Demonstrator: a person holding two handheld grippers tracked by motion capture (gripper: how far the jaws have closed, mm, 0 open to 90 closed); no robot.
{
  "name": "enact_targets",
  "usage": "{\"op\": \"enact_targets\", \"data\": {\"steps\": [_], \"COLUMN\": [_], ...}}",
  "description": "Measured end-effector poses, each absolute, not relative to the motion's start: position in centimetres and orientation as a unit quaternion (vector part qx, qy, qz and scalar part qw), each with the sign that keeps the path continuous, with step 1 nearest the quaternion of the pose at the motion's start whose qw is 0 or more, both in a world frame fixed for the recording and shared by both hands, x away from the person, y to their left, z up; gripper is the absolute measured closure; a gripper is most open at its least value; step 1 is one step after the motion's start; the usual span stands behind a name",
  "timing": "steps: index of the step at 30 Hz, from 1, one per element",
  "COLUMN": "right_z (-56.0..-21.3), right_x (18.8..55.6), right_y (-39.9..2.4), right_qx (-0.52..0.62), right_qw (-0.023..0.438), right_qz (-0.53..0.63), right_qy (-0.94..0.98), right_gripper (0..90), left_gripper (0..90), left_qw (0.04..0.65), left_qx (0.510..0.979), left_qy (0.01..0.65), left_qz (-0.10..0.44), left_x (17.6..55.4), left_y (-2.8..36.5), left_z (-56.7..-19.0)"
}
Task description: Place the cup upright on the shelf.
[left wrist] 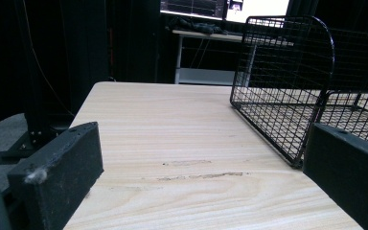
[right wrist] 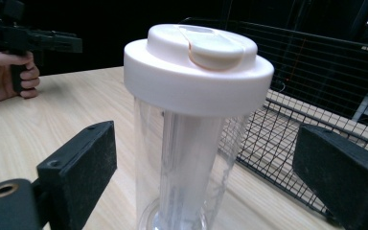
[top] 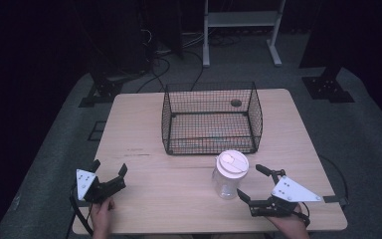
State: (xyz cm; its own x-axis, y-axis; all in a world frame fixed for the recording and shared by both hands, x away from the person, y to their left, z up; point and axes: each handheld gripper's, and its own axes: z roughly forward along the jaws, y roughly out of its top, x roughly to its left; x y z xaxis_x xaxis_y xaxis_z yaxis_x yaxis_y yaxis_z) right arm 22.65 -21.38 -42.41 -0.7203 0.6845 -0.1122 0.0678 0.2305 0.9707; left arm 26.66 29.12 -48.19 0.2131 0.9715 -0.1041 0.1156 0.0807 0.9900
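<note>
Clear ribbed jar [top: 227, 182], smooth round white lid [top: 232, 162].

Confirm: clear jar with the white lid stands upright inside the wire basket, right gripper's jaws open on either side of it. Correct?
Not quite. The jar stands upright on the table, in front of the wire basket, not inside it; the high view shows this. The right gripper does have its jaws open on either side of it.

— What stood on the wooden table [top: 144, 129]?
— A black wire basket [top: 211, 118] toward the back, and a clear jar [top: 229, 175] with a white lid just in front of it.
</note>
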Motion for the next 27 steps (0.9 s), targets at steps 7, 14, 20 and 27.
{"op": "enact_targets", "data": {"steps": [7,14,20,27], "right_z": [-42.2,-42.2,-42.3,-42.3], "right_x": [23.4,24.2,24.8,25.4], "right_y": [-20.1,-19.3,-18.6,-17.8], "right_qx": [0.256,0.262,0.265,0.265], "right_qw": [0.269,0.269,0.269,0.279], "right_qz": [0.564,0.560,0.557,0.560], "right_qy": [0.738,0.739,0.739,0.734], "right_gripper": [2.0,0.9,0.9,0.9], "left_gripper": [0.0,0.0,0.0,0.0], "left_qw": [0.546,0.546,0.546,0.546], "left_qx": [0.555,0.555,0.556,0.556], "left_qy": [0.490,0.490,0.489,0.488], "left_qz": [0.392,0.391,0.392,0.392], "left_x": [26.7,26.7,26.7,26.7], "left_y": [29.1,29.0,29.0,29.0], "left_z": [-48.2,-48.2,-48.2,-48.2]}}
